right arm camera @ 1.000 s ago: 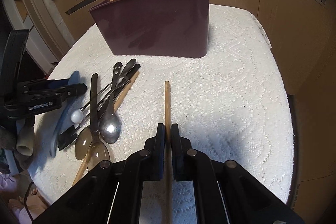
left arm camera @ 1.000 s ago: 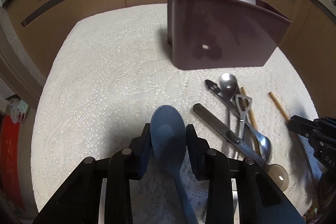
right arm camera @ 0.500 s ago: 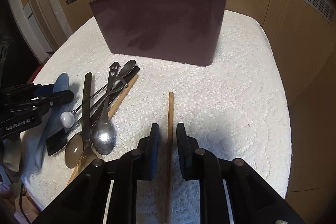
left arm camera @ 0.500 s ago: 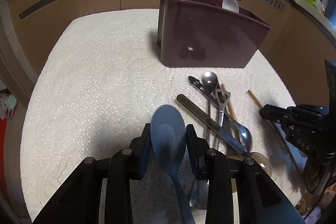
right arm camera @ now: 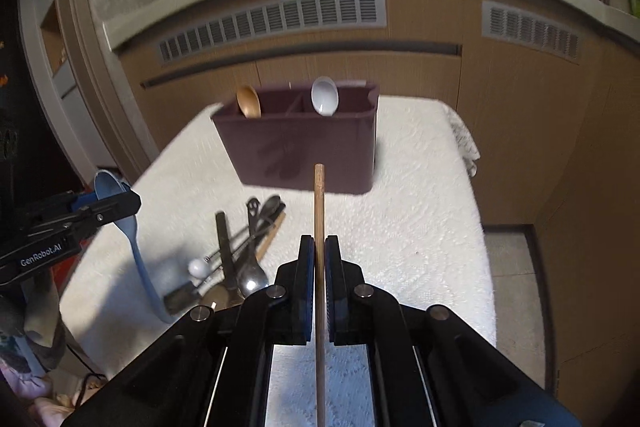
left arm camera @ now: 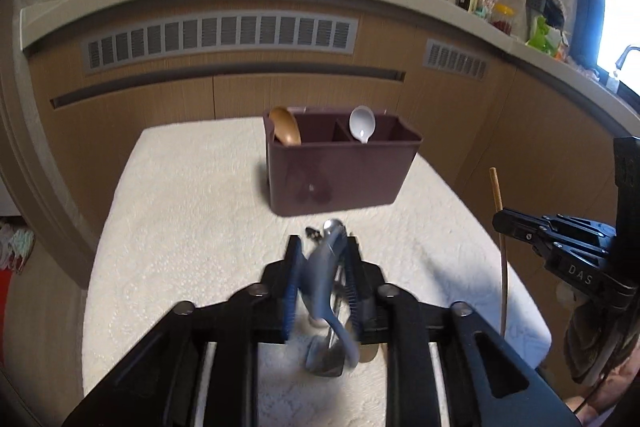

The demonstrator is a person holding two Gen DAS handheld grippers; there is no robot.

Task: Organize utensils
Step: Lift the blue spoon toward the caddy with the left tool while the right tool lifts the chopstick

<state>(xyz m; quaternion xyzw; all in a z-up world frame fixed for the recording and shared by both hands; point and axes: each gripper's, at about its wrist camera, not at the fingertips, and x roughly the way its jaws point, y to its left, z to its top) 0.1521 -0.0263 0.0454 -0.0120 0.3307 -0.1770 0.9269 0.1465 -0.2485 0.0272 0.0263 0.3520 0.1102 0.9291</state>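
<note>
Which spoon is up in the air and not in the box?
The blue spoon: the left gripper holds it above the table. The brown spoon and the white spoon stand in the maroon box.

A dark maroon caddy [left arm camera: 340, 179] is seen at the centre of the frame, with a brown wooden spoon [left arm camera: 285, 131] and a white spoon [left arm camera: 361, 124] in it. The table is covered by a cream cloth [left arm camera: 188, 211] with a raised lace-like pattern. A pale blue spoon [right arm camera: 120, 211] is shown at the left of the right wrist view, a tan wooden chopstick [right arm camera: 319, 227] at its centre. Black gripper bodies with blue pads [right arm camera: 307, 283] are seen at the bottom.
</note>
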